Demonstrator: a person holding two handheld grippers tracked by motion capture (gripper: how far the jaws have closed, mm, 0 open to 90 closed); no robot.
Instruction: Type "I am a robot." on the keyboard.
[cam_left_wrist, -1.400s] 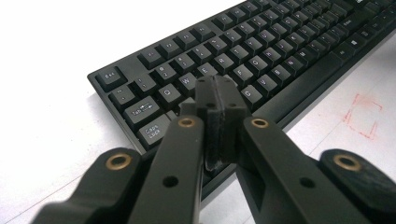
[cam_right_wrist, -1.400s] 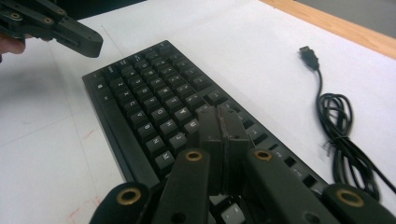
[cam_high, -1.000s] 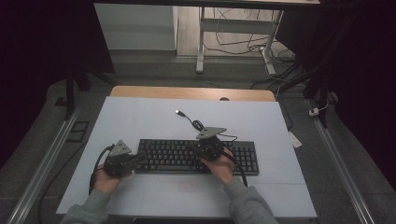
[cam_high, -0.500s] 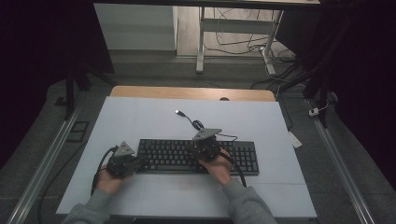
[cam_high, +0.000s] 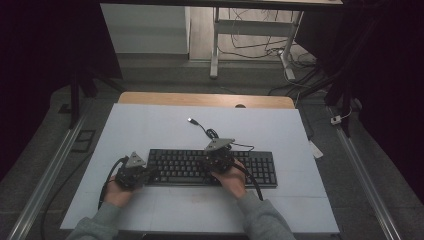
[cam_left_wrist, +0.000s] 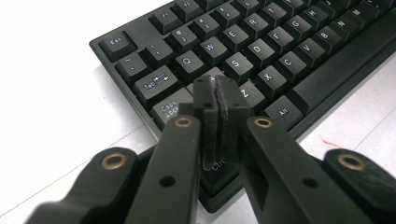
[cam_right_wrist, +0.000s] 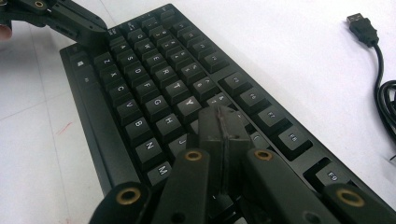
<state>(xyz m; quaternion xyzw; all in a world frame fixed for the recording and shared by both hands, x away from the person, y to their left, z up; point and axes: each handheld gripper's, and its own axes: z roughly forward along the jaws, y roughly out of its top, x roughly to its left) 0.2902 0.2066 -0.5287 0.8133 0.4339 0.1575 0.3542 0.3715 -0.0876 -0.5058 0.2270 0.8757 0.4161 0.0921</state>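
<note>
Black keyboard (cam_high: 212, 168) lies flat on white table (cam_high: 150, 125), under both sets of jaws. Left gripper (cam_left_wrist: 217, 100): jaws pressed together, nothing between, tips over left end, near A and Caps Lock keys. Right gripper (cam_right_wrist: 223, 126): jaws together too, empty, tips over middle rows near J and K. USB plug (cam_right_wrist: 363, 22) on cable lies beyond keyboard, well apart from right jaws.
</note>
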